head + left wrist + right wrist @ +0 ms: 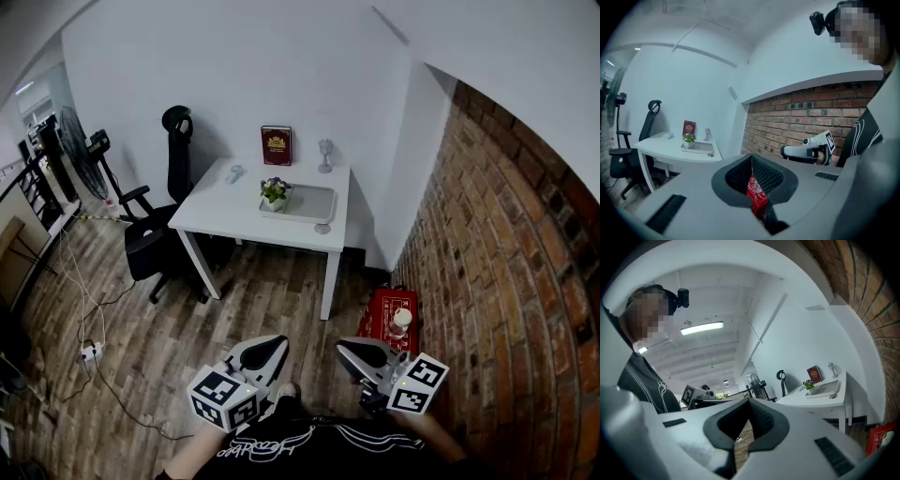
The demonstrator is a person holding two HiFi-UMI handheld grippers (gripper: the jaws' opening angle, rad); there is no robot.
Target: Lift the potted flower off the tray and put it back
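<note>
The potted flower (pixel 275 192) stands at the left end of a grey tray (pixel 317 205) on the white table (pixel 221 214), far across the room. It also shows small in the left gripper view, flower (pixel 689 138) on tray (pixel 701 148), and in the right gripper view, flower (pixel 808 385) on tray (pixel 826 390). Both grippers are held low, close to the person's body and well short of the table. My left gripper (pixel 275 349) is shut with nothing in it. My right gripper (pixel 346 349) also has its jaws together and empty.
A red book (pixel 277 145) and a small goblet-like ornament (pixel 325 154) stand at the table's back. A black office chair (pixel 161 223) sits left of the table, a fan (pixel 82 155) further left. A red box (pixel 388 317) lies by the brick wall (pixel 506 281). Cables and a power strip (pixel 91 352) cross the wooden floor.
</note>
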